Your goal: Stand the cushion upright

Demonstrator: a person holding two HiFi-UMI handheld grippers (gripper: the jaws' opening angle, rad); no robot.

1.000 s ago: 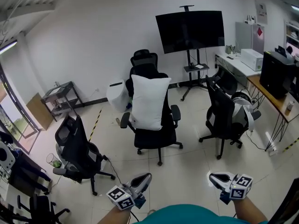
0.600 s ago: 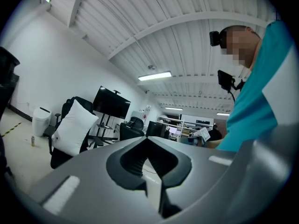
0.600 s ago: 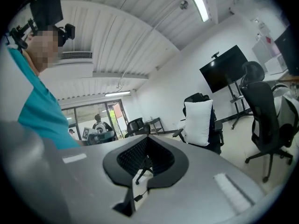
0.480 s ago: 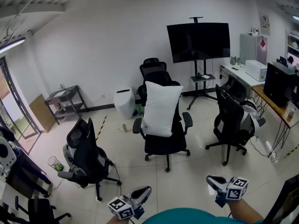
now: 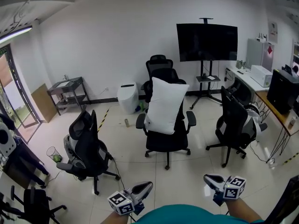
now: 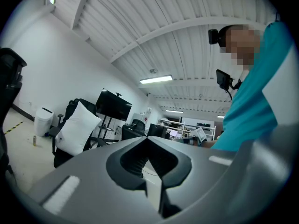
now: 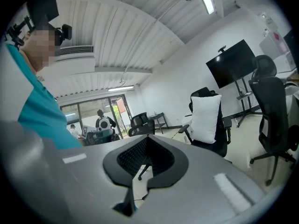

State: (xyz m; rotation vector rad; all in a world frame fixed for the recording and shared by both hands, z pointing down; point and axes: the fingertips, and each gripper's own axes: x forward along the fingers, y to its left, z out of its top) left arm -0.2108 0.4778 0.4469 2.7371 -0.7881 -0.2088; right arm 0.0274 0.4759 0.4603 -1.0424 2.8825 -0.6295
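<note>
1. White cushion point(image 5: 166, 105) stands on end on the black chair's point(image 5: 167, 143) seat, leaning on the backrest, which I reckon keeps it upright.
2. Left gripper point(image 5: 148, 185) and right gripper point(image 5: 206, 177), jaws pressed together on nothing, sit low by the person's body.
3. Cushion is well apart from both, across the floor point(image 5: 187, 176).

No legible text, number or brand is showing in any view. The left marker cube point(image 5: 121, 203) on the left gripper point(image 5: 147, 185) and the right marker cube point(image 5: 233, 188) on the right gripper point(image 5: 206, 177) are displaying only black-and-white square patterns, just behind the fingers. Far ahead of the fingers, a red label point(image 5: 269, 52) on a white cabinet point(image 5: 254, 52) and a wall notice point(image 5: 272, 31) are appearing too small to read.
</note>
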